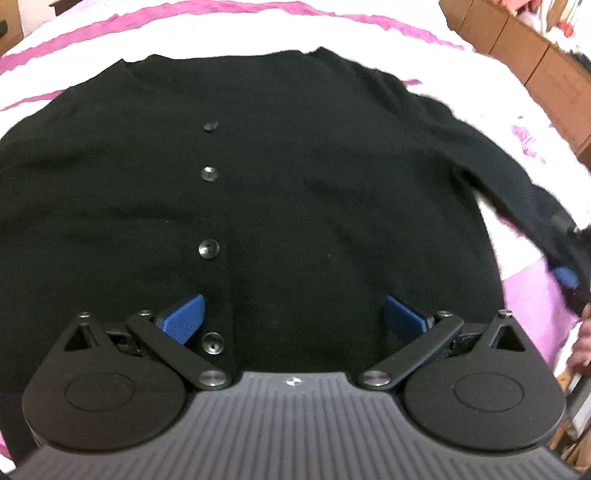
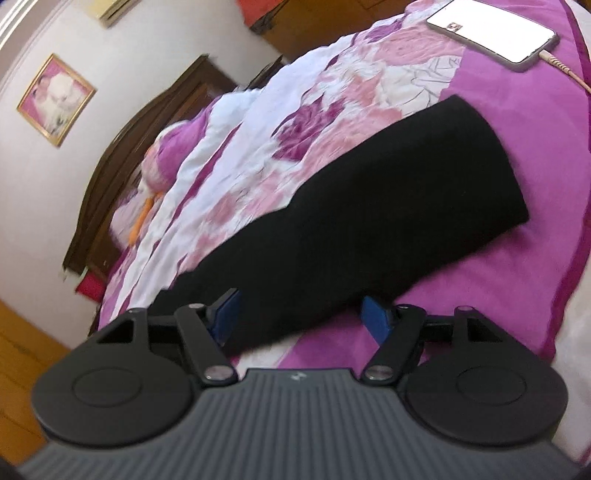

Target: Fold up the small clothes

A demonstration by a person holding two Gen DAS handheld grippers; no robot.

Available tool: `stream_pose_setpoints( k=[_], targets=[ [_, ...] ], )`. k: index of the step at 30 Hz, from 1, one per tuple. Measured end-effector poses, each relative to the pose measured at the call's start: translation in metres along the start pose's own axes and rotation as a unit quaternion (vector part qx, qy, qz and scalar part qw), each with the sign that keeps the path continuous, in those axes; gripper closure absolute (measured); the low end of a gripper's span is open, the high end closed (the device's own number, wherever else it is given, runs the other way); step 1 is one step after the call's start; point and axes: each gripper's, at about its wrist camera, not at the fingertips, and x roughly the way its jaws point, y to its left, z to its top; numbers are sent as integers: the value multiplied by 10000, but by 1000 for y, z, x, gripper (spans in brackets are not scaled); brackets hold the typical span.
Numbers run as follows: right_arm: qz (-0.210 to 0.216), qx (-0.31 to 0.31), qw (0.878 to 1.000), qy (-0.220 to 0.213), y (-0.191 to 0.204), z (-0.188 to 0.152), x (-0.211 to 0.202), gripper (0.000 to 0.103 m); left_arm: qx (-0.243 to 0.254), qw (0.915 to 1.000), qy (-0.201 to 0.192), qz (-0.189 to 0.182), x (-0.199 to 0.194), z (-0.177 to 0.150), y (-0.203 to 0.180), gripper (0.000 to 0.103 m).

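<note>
The black cardigan (image 1: 295, 166) is spread unfolded on the bed (image 1: 258, 37), its sleeve (image 2: 388, 206) laid toward 3 o'clock; both the left gripper (image 1: 293, 317) and the right gripper (image 2: 301, 314) are held apart, empty.

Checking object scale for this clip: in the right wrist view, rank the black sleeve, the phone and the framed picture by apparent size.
1. black sleeve, by far the largest.
2. phone and framed picture look about alike, so I leave them unranked; the picture hangs much farther off on the wall.

bed (image 2: 498, 277): floral pink-purple cover | on it: black cardigan (image 1: 295, 184), phone (image 2: 495, 31)
</note>
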Motion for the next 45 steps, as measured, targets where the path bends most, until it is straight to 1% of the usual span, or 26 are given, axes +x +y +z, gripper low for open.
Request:
stream_pose_setpoints(
  k=[2, 4, 9, 11, 12, 14, 16, 17, 18, 19, 22, 25, 32, 36, 40, 45],
  targets=[
    [17, -30, 9999, -157, -3, 3, 8, 32, 94, 9998, 64, 169, 6, 0, -6, 0],
    [-12, -138, 9994, -325, -3, 6, 15, 32, 103, 9997, 102, 217, 10, -1, -8, 0],
    [-91, -385, 9978, -537, 2, 14, 29, 32, 79, 9995, 179, 242, 18, 4, -7, 0],
    [-83, -377, 9976, -576, 1, 17, 30, 33, 85, 9995, 192, 246, 20, 5, -6, 0],
    [-92, -365, 9975, -590, 1, 19, 31, 35, 91, 9995, 191, 244, 22, 5, -6, 0],
    [-140, -353, 9973, -623, -1, 21, 31, 45, 92, 9995, 181, 231, 21, 5, -4, 0],
    [-226, -374, 9970, -635, -3, 24, 32, 66, 76, 9996, 170, 193, 21, 5, -2, 0],
    [-250, -368, 9971, -618, -5, 26, 33, 71, 58, 9997, 162, 174, 19, 3, 0, 0],
    [-265, -361, 9972, -594, -7, 27, 35, 79, 42, 9997, 157, 156, 18, 2, 1, 0],
    [-273, -361, 9973, -583, -9, 28, 34, 82, 30, 9998, 158, 144, 18, 2, 2, 0],
    [-199, -438, 9972, -571, -11, 29, 32, 87, 24, 9998, 156, 132, 17, 1, 4, 0],
    [-198, -576, 9963, -603, -8, 27, 30, 90, 34, 9998, 142, 139, 16, 0, 4, 0],
    [-74, -1031, 9916, -780, 8, 28, 20, 91, 27, 9999, 114, 109, 14, 0, 4, 0],
    [67, -1453, 9850, -927, 26, 28, 10, 92, -45, 10000, 44, 58, 7, 0, 8, 0],
    [277, -1863, 9764, -1059, 48, 28, 0, 92, -220, 9998, -17, -27, -3, 1, 18, 0],
    [585, -2188, 9681, -1073, 77, 24, -8, 92, -427, 9988, -245, -21, -24, 1, 38, 0]
  ],
)
